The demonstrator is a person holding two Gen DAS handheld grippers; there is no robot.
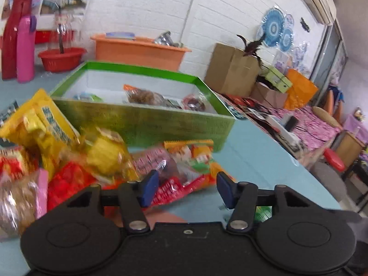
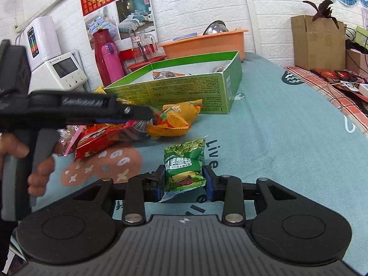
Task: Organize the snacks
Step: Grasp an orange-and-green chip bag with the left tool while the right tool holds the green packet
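Our right tool (image 2: 184, 182) clamps a small green foil pea-snack packet (image 2: 184, 164) just above the teal-clothed counter (image 2: 276, 142). Our left tool (image 1: 187, 189) is spread, gripping nothing, over the heap of crinkly snack bags (image 1: 96, 158) beside the shallow green cardboard box (image 1: 142, 122).

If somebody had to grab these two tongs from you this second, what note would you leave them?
Right tongs: shut on the green pea snack packet, low over the teal table cover.
Left tongs: open, holding nothing, over the pile of loose snacks.
Green box: open, at the back of the table, with a few packets already inside.
Done: some snacks are boxed and the green packet is gripped.
Left: probably carry the green packet to the box, then move the pile across, including the orange packet and the red packet in front of it.
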